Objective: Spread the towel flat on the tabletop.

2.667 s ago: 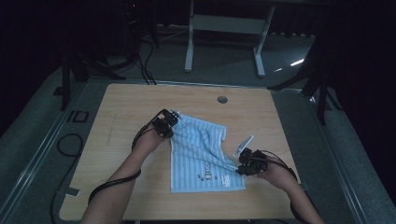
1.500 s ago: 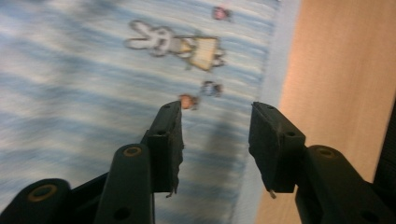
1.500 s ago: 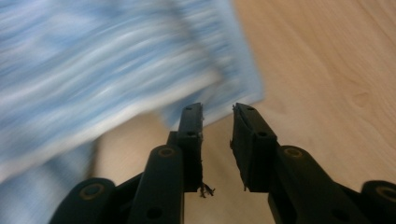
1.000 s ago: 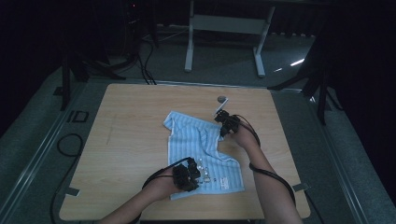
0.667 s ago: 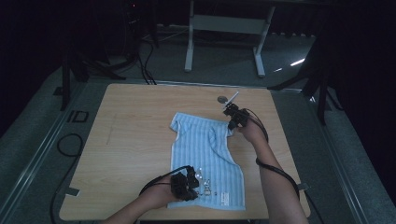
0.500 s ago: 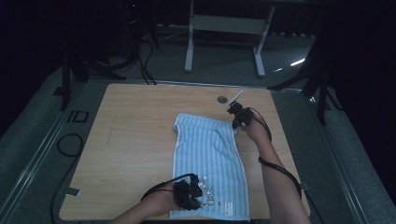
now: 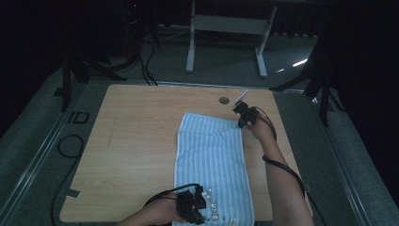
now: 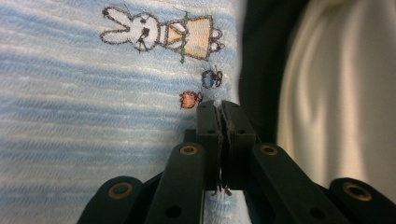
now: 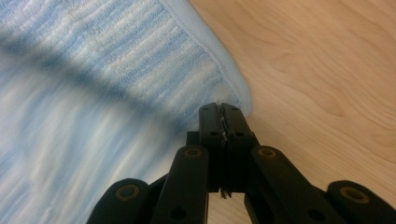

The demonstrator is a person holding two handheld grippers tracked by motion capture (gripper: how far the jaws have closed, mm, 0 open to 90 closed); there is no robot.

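You have the blue striped towel [image 7: 211, 165] stretched lengthwise down the table [image 7: 136, 141], one gripper at each end, and that is why it lies so flat: pulling opposite corners apart takes the slack out before a fold or a lay-down. Your right gripper [image 7: 244, 114] sits at the far corner, near the small round grommet [image 7: 224, 100] in the tabletop; in the right gripper view its jaws are clamped together on the towel's hemmed corner [image 9: 233, 100], with bare wood beside it. Your left gripper [image 7: 194, 210] is at the near edge, close to your body. In the left gripper view the jaws are pinched tight on the towel's edge [image 8: 217, 95], right under the embroidered rabbit [image 8: 159, 33] and two small stitched figures (a blue one and an orange one). Holding by the hem rather than the middle keeps the cloth from bunching.

Some of this is hard to read. The near end of the towel runs to the bottom of the high view, so you cannot tell how much hangs over the table's edge. The pale shape to the right in the left gripper view is blurred; I judge it to be clothing, but cannot be sure. Part of the towel in the right gripper view is smeared and crossed by a dark shadow band, so any wrinkles there stay unclear.
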